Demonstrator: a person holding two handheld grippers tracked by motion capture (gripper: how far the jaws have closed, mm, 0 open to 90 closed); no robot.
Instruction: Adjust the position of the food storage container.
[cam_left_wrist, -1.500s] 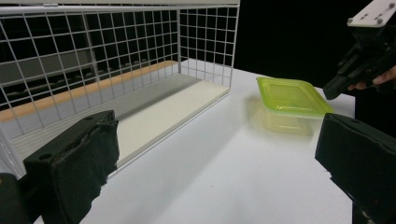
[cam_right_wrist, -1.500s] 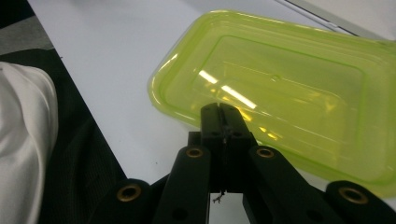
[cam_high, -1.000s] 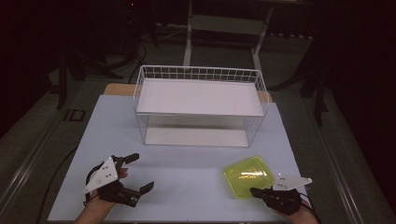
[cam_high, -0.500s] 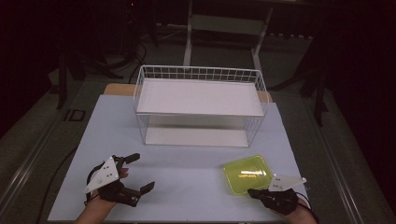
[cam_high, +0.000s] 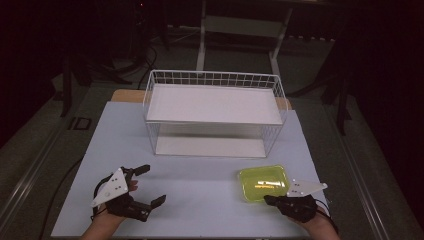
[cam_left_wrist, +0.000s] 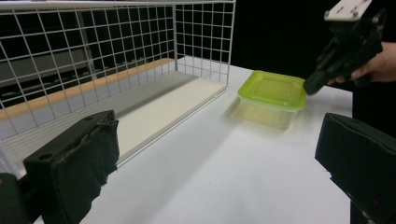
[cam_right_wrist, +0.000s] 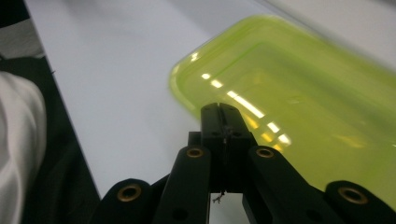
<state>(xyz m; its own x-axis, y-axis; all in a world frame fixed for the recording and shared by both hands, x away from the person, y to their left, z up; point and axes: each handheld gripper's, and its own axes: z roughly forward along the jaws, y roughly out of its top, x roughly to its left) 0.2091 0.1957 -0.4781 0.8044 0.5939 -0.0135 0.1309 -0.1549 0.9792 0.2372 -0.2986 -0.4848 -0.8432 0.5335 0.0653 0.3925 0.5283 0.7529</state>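
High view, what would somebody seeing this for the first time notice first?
Most likely the yellow-green lidded container, the one bright thing on the pale table, near the front right. The right gripper sits at its near edge with jaws together. Behind stands a white wire rack with two shelves, and the left gripper waits wide open at front left.

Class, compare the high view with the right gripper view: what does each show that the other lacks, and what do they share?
High view alone: the white wire rack with its two shelves at the table's far side, the left gripper with jaws spread apart, and both of the person's hands.

Right gripper view alone: a close look at the right gripper, its jaws pressed together at the near edge of the lid, and glare streaks on that lid.

Both: the green lidded container resting on the white table.
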